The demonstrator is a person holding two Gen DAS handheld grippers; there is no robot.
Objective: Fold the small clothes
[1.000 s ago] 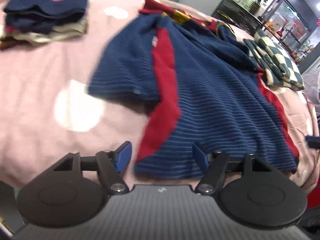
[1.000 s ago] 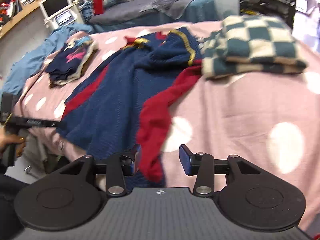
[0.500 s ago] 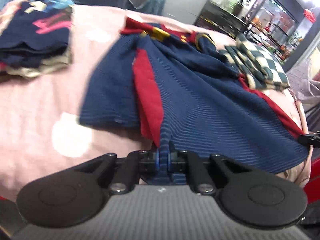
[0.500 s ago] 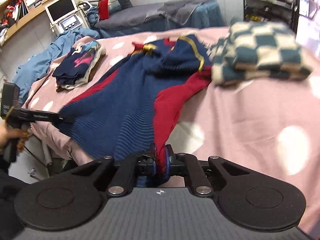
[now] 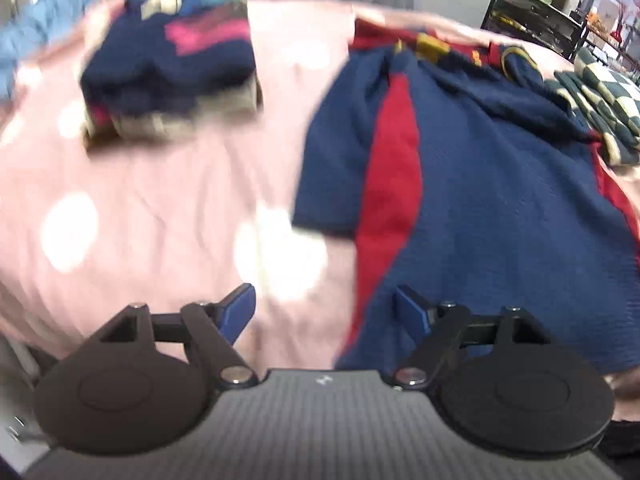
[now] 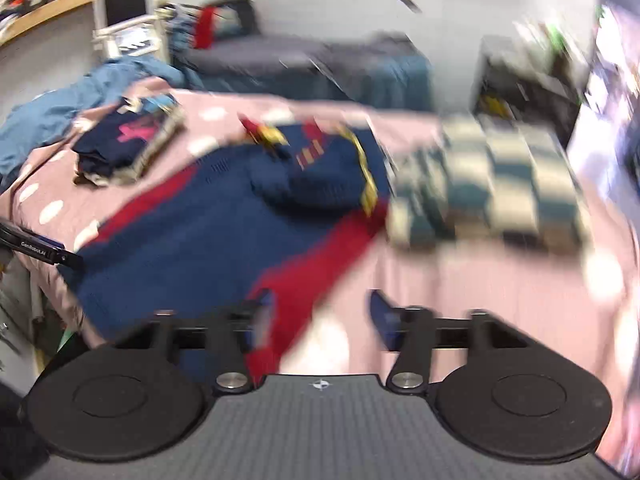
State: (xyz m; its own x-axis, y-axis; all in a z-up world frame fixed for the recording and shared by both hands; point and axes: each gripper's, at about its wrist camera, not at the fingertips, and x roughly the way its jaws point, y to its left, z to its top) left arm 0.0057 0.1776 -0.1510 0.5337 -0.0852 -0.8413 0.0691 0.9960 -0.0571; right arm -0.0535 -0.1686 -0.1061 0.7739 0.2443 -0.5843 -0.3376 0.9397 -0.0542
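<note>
A navy knit garment with red side panels [image 5: 480,184] lies spread on the pink dotted bedcover [image 5: 160,208]; it also shows in the right wrist view [image 6: 224,240]. My left gripper [image 5: 324,312] is open at the garment's lower left hem, the red stripe between its fingers, not pinched. My right gripper [image 6: 320,316] is open at the lower right hem over the red edge [image 6: 304,280]. The left gripper's tip shows at the left edge of the right wrist view [image 6: 40,250].
A stack of folded dark clothes [image 5: 172,68] sits at the far left of the bed. A folded checkered garment [image 6: 488,184] lies to the right of the navy one. Blue fabric [image 6: 60,112], a monitor [image 6: 124,8] and shelves stand beyond the bed.
Both grippers were shut on the garment's lower hem half a second ago and have now opened and let it go. Both views have shifted and are motion-blurred.
</note>
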